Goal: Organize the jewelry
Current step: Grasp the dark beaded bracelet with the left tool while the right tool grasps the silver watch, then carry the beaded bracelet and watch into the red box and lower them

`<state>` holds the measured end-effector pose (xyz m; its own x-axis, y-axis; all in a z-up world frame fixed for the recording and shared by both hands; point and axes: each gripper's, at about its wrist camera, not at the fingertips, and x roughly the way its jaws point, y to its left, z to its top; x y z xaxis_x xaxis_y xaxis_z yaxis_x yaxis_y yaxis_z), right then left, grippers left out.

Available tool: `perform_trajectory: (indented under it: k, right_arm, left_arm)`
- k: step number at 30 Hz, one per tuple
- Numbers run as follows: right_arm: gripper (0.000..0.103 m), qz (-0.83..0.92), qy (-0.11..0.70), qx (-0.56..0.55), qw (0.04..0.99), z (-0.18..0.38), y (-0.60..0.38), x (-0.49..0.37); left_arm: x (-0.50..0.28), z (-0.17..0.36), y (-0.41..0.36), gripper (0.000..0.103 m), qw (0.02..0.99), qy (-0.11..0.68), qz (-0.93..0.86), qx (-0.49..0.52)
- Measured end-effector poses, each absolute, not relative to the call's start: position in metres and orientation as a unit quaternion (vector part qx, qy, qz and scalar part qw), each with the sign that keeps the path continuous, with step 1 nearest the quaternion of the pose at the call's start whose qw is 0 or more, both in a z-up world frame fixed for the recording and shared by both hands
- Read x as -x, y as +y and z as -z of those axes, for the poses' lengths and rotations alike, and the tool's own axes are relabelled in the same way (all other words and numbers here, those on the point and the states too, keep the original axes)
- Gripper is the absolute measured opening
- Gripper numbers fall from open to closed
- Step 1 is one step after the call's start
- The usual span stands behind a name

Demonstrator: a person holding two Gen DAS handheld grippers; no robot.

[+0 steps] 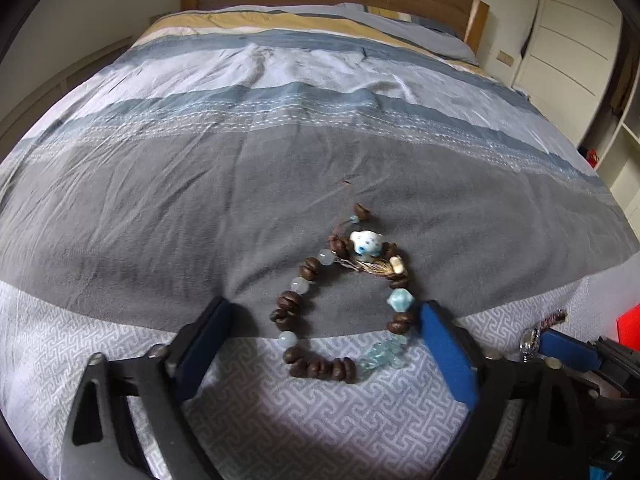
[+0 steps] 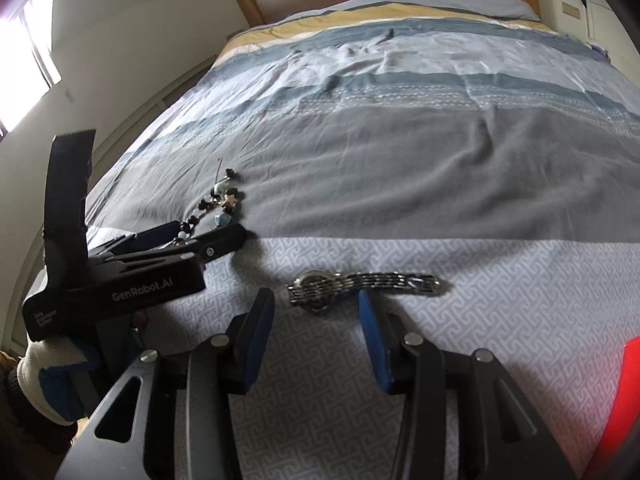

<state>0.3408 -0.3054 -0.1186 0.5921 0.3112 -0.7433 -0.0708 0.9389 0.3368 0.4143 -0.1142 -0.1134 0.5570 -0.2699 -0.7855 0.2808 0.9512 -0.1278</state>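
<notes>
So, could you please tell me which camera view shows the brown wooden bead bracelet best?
The left wrist view: the brown wooden bead bracelet lies as a full loop on the grey bedspread, its white ceramic charm clear. In the right wrist view it is small, edge-on, and partly hidden behind the left gripper.

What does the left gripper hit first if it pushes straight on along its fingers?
Probably the beaded bracelet: its near beads already lie between the left gripper's open fingers, on the bedspread. Depth is unclear; the fingertips may meet the fabric at the same moment.
</notes>
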Motion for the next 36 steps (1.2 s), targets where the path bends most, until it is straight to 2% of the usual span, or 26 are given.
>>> perform_trajectory:
  k: [4,6,11,14,17,19,28,36]
  right_arm:
    - [0.042,-0.104,0.442,-0.14,0.88,0.119,-0.304,-0.345]
    - [0.042,-0.099,0.441,-0.135,0.882,0.12,-0.302,-0.347]
    - [0.041,-0.083,0.442,-0.111,0.886,0.12,-0.294,-0.357]
    - [0.029,-0.076,0.442,-0.103,0.888,0.12,-0.293,-0.359]
    - [0.022,-0.072,0.446,-0.112,0.885,0.12,-0.297,-0.358]
    - [0.012,-0.072,0.448,-0.113,0.884,0.119,-0.298,-0.355]
    - [0.01,-0.09,0.451,-0.165,0.872,0.112,-0.31,-0.313]
    - [0.01,-0.103,0.415,-0.219,0.877,0.071,-0.33,-0.258]
  left_arm:
    - [-0.413,0.113,-0.105,0.072,0.886,0.438,0.15,0.013]
    - [-0.413,0.114,-0.102,0.062,0.887,0.437,0.146,0.021]
    - [-0.41,0.114,-0.097,0.047,0.891,0.432,0.139,0.025]
    - [-0.408,0.114,-0.1,0.036,0.891,0.431,0.139,0.018]
    - [-0.405,0.112,-0.102,0.022,0.891,0.431,0.141,0.011]
    - [-0.4,0.11,-0.103,0.016,0.891,0.431,0.143,0.006]
    - [-0.366,0.097,-0.102,0.015,0.882,0.441,0.163,0.022]
    - [-0.313,0.063,-0.112,0.015,0.878,0.44,0.185,0.044]
